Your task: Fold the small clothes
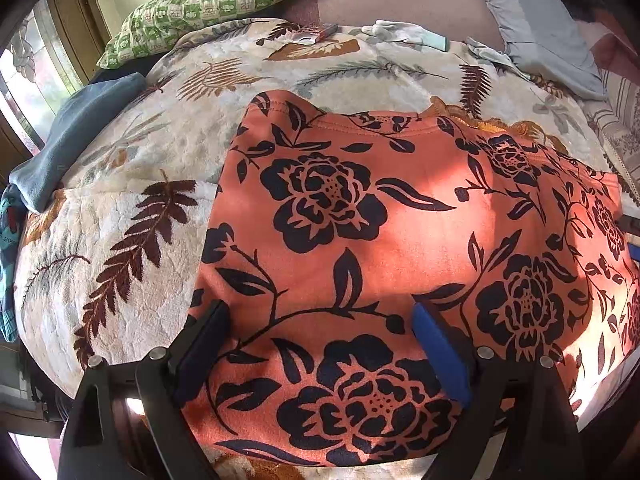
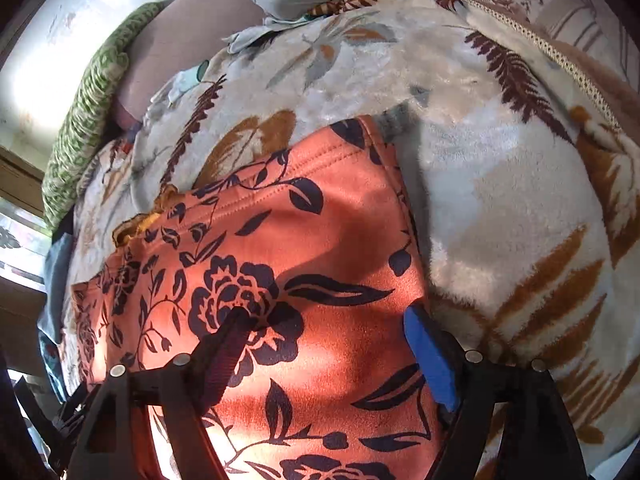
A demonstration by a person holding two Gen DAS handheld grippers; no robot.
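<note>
Orange floral garment [image 1: 360,240] lies flat, leaf-print blanket [image 1: 120,240] bordering it.

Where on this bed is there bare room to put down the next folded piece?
Bare leaf-print blanket lies between the orange floral garment and the blue cloth at the edge. Another bare patch is on the garment's other side. The far end is crowded: green pillow, small packet, pale cloths.

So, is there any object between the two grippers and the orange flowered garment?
Nothing visible. The left gripper and the right gripper are both open directly over the orange garment, which lies flat on the leaf-print blanket.
</note>
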